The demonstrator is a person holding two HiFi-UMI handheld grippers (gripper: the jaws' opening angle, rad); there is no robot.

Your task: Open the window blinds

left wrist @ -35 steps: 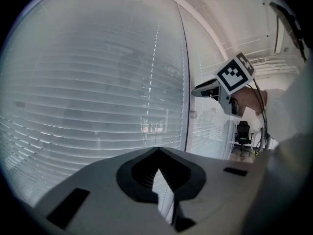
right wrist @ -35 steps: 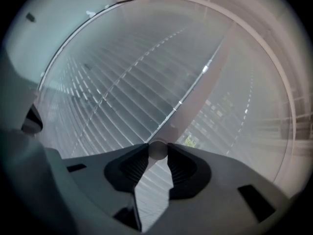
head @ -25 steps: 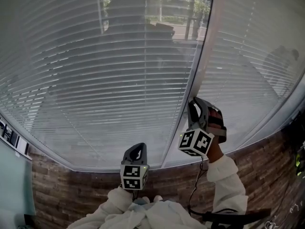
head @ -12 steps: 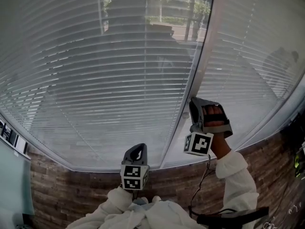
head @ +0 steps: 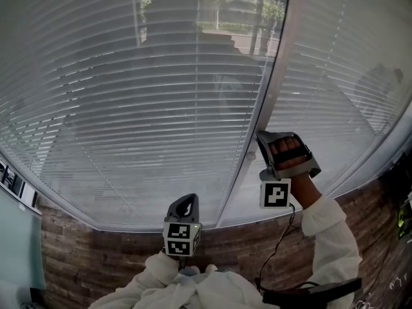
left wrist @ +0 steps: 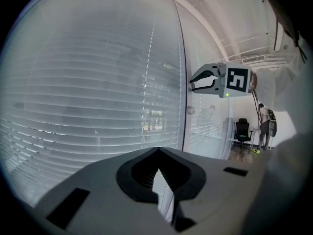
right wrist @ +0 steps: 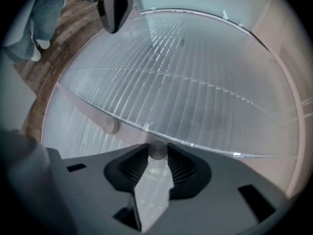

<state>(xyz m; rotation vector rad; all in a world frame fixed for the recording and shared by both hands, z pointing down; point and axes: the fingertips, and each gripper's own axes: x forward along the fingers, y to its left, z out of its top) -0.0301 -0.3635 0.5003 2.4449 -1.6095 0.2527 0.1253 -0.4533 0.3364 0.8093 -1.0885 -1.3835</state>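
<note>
Two blinds (head: 129, 95) beside mullion (head: 273, 76) with knob (right wrist: 157, 150)

No legible text, number or brand is recorded; only square coded markers are noted on the left cube (head: 181, 239) and the right cube (head: 275, 194).

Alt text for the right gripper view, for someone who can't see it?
The right gripper is clamped on a small round grey knob on the frame between two slatted blinds. A second knob sits left of it; the left gripper shows at top.
</note>
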